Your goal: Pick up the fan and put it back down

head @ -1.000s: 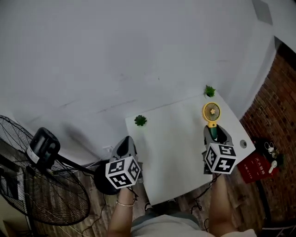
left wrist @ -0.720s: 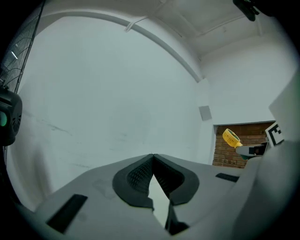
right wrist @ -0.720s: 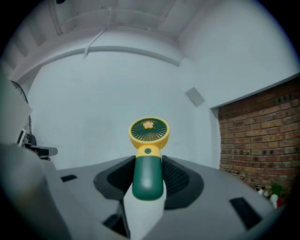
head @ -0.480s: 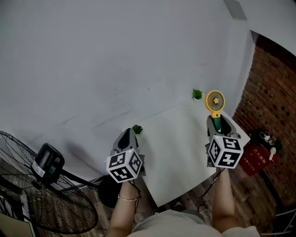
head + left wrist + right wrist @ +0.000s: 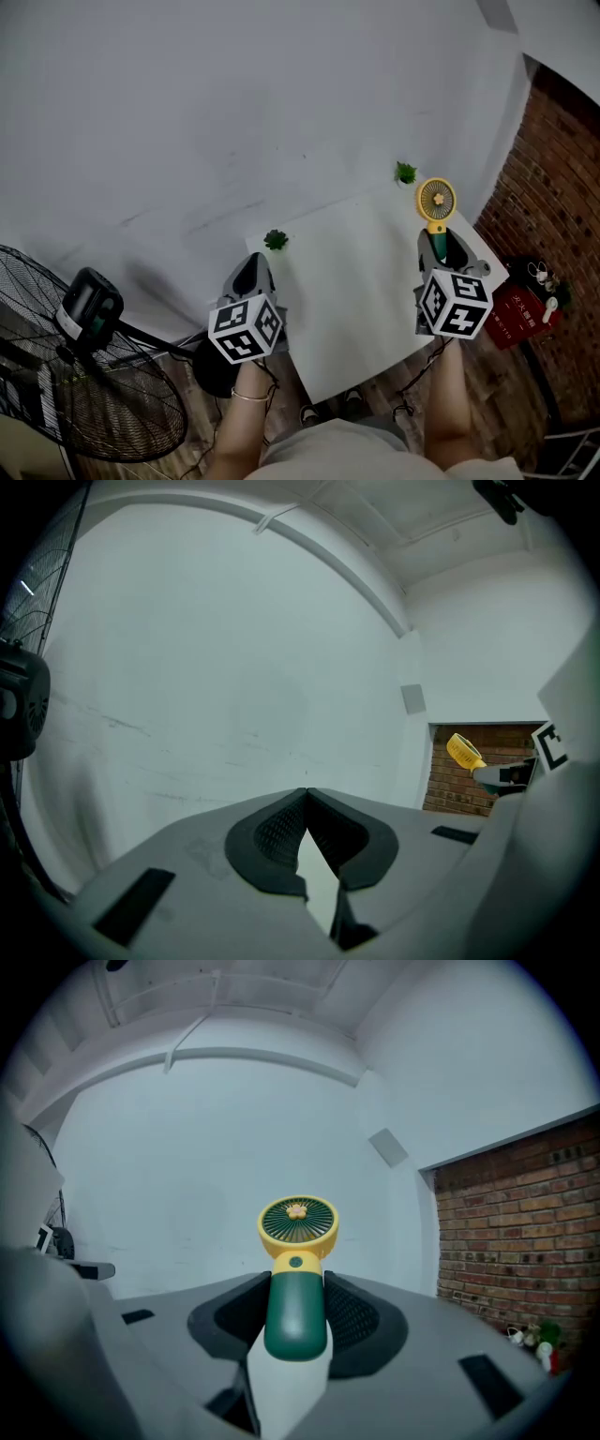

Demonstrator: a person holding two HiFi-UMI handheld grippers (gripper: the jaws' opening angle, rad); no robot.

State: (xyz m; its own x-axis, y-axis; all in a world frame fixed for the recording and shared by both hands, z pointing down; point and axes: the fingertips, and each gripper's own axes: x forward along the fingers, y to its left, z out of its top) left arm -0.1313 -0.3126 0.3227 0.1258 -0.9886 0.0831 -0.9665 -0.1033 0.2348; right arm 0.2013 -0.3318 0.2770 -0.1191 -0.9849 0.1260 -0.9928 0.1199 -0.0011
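Observation:
A small hand fan (image 5: 434, 202) with a yellow round head and a dark green handle (image 5: 296, 1314) is held up in the air above the white table (image 5: 356, 281). My right gripper (image 5: 439, 251) is shut on the green handle, and the fan head (image 5: 297, 1223) points up and away. The left gripper view also catches the fan (image 5: 464, 752) far off to the right. My left gripper (image 5: 253, 274) hangs at the table's left edge, shut with its pads touching and nothing between them.
Two small green plants (image 5: 276, 240) (image 5: 405, 173) stand at the table's far corners. A large black floor fan (image 5: 84, 375) stands at the left. A brick wall (image 5: 553, 216) and a red item (image 5: 517, 314) with small objects lie to the right. A white wall rises behind.
The right gripper has carried the fan up off the table over the past second and holds it near the same height now. The left gripper stays shut beside the table.

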